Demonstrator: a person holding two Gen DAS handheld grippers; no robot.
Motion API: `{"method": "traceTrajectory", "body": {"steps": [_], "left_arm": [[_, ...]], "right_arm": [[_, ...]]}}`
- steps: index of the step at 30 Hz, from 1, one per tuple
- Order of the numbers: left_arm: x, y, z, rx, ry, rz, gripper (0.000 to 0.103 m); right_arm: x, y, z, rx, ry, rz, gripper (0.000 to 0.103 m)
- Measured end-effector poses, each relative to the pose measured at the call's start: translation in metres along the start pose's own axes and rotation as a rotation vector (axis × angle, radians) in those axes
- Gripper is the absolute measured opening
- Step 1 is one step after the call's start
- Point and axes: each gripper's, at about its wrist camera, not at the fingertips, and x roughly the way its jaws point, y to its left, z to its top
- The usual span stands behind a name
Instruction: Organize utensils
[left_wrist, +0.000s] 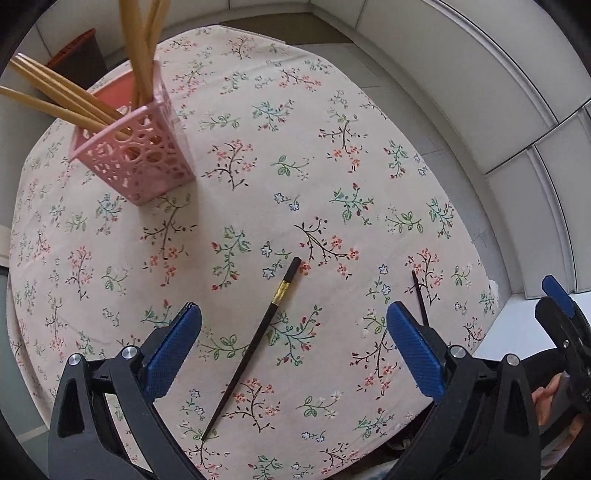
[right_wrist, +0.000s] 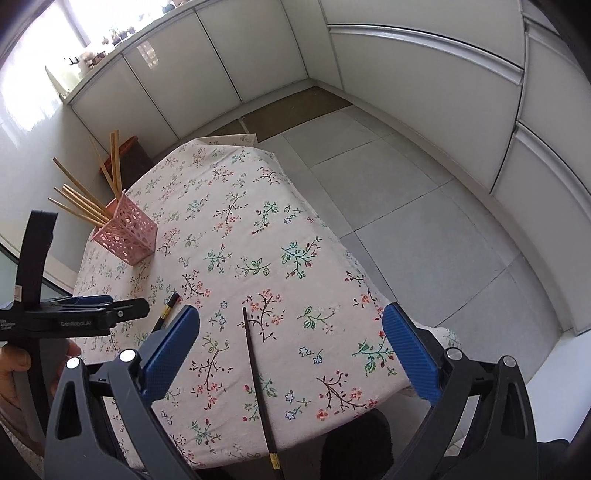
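Observation:
A black chopstick with a gold band lies on the floral tablecloth between the open fingers of my left gripper. A second black chopstick lies between the open fingers of my right gripper; its tip shows in the left wrist view. A pink perforated holder stands at the far left of the table with several wooden chopsticks in it. It also shows in the right wrist view. Both grippers are empty and above the table.
The floral tablecloth covers a small table. Its right edge drops to a grey tiled floor. White cabinets line the walls. A dark bin stands behind the table. The left gripper shows in the right wrist view.

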Motion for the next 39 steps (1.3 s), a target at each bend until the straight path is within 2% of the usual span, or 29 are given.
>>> {"method": "traceTrajectory", "body": {"steps": [3, 4, 6, 8, 9, 12, 15, 17, 19, 23, 25, 28, 31, 36, 39], "left_arm": [[0.020, -0.005, 0.008, 0.035, 0.043, 0.023, 0.092], [0.026, -0.005, 0.011, 0.041, 0.055, 0.034, 0.085], [0.038, -0.004, 0.014, 0.036, 0.082, 0.009, 0.076], [0.047, -0.003, 0.016, 0.037, 0.101, 0.009, 0.060], [0.050, -0.003, 0.017, 0.040, 0.107, 0.020, 0.058], [0.060, -0.003, 0.017, 0.050, 0.123, 0.046, 0.042], [0.060, -0.003, 0.018, 0.057, 0.106, 0.062, 0.036], [0.059, -0.002, 0.018, 0.055, 0.095, 0.067, 0.021], [0.060, -0.004, 0.018, 0.061, 0.095, 0.069, 0.012], [0.054, -0.001, 0.015, 0.054, 0.069, 0.068, 0.006], [0.046, 0.003, 0.012, 0.041, 0.045, 0.061, 0.006], [0.023, 0.010, 0.005, 0.039, -0.002, 0.054, 0.006], [-0.006, 0.019, -0.005, 0.034, -0.064, 0.042, 0.006], [-0.043, 0.030, -0.022, 0.029, -0.146, 0.061, 0.006], [-0.056, 0.033, -0.030, 0.025, -0.196, 0.097, 0.006]], "right_arm": [[0.003, 0.003, -0.002, -0.017, 0.007, -0.004, 0.096], [0.003, 0.002, -0.002, -0.017, 0.010, -0.002, 0.096], [0.004, 0.001, -0.001, -0.008, 0.014, -0.003, 0.096], [0.006, -0.002, -0.001, 0.003, 0.025, -0.002, 0.096], [0.007, -0.004, 0.000, 0.010, 0.032, 0.000, 0.096], [0.012, -0.008, 0.000, 0.038, 0.058, 0.010, 0.096], [0.013, -0.009, 0.001, 0.051, 0.063, 0.016, 0.096], [0.014, -0.008, 0.000, 0.044, 0.063, 0.011, 0.096], [0.015, -0.005, 0.000, 0.032, 0.069, 0.004, 0.096], [0.022, 0.001, -0.003, 0.010, 0.089, -0.015, 0.096], [0.031, 0.007, -0.003, 0.006, 0.122, -0.012, 0.096], [0.051, 0.019, -0.003, 0.000, 0.186, -0.010, 0.096], [0.081, 0.036, -0.003, -0.033, 0.290, -0.025, 0.096], [0.123, 0.059, -0.010, -0.095, 0.411, -0.079, 0.096], [0.131, 0.071, -0.015, -0.145, 0.406, -0.119, 0.094]]}}
